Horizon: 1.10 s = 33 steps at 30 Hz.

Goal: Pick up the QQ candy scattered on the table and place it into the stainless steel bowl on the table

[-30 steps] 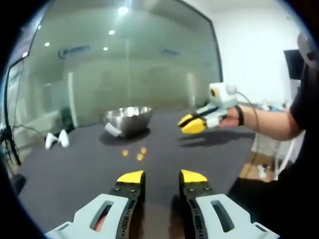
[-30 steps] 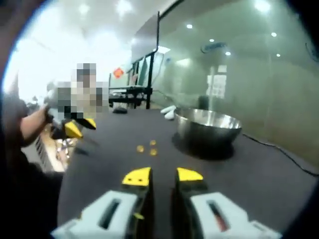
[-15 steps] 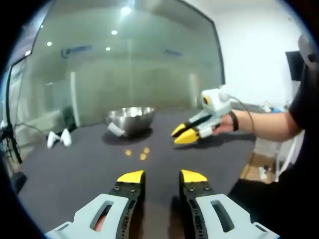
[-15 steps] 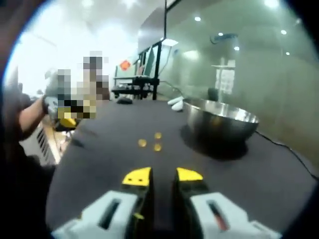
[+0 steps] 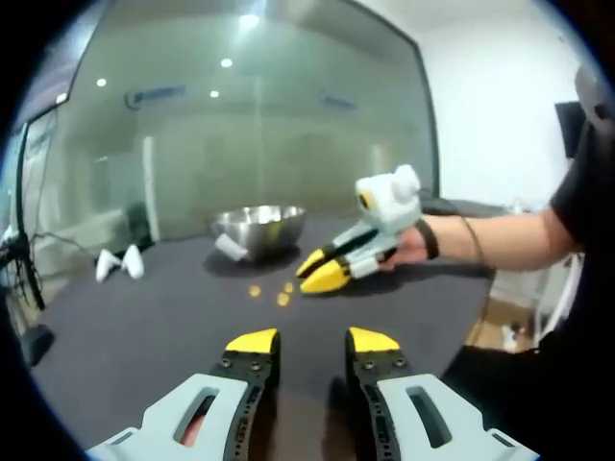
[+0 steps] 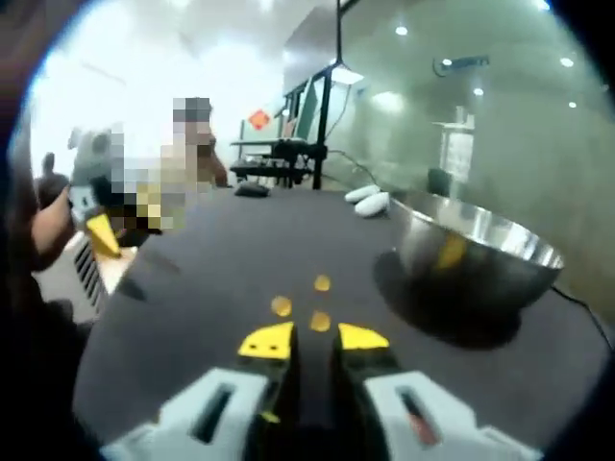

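Observation:
Three small yellow QQ candies [image 5: 282, 299] lie on the dark table, close together in front of the stainless steel bowl [image 5: 259, 229]. My left gripper [image 5: 312, 341] is open with nothing between its jaws, well short of the candies. My right gripper [image 5: 320, 272] reaches in from the right, held by a hand, its yellow tips low and just right of the candies. In the right gripper view the right gripper [image 6: 314, 338] is open, with the nearest candy [image 6: 320, 321] just ahead of its tips and two more candies [image 6: 281, 306] beyond. The bowl [image 6: 476, 264] stands to their right.
Two white objects [image 5: 117, 264] lie on the table left of the bowl, and a glass wall runs behind it. In the right gripper view a dark object [image 6: 255, 189] sits at the far table edge. The table's edge [image 6: 96, 288] runs along the left, near a person.
My right gripper has come down and forward to the candies, so they and the bowl loom larger in its view. The left gripper has barely moved.

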Available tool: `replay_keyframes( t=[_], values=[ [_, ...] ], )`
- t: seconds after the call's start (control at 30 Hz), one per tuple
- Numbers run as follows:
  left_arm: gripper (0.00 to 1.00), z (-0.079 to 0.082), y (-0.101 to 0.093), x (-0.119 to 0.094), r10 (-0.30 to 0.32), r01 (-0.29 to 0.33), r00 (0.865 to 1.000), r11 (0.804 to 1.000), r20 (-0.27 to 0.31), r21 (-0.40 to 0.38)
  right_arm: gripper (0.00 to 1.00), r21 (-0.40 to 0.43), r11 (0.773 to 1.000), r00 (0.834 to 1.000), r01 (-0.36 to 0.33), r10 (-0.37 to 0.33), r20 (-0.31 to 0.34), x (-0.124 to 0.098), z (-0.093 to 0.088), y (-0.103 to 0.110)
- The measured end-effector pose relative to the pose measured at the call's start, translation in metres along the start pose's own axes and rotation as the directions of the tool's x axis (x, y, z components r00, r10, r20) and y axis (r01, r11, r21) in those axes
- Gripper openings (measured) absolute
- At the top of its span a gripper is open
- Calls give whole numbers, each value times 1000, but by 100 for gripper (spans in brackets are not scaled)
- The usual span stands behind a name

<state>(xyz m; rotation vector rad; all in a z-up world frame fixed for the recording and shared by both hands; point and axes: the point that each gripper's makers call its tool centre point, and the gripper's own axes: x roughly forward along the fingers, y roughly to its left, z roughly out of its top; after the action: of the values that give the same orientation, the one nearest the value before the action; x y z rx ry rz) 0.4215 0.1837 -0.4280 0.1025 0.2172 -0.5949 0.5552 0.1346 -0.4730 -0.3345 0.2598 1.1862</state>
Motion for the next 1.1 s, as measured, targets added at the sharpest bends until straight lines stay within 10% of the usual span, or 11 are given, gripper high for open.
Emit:
replay_keyframes(
  t=[1.1],
  values=[
    [29, -4, 7, -6, 19, -19, 1000, 1000, -17, -7, 9, 31, 999, 999, 45, -45, 14, 19, 6, -11]
  ],
)
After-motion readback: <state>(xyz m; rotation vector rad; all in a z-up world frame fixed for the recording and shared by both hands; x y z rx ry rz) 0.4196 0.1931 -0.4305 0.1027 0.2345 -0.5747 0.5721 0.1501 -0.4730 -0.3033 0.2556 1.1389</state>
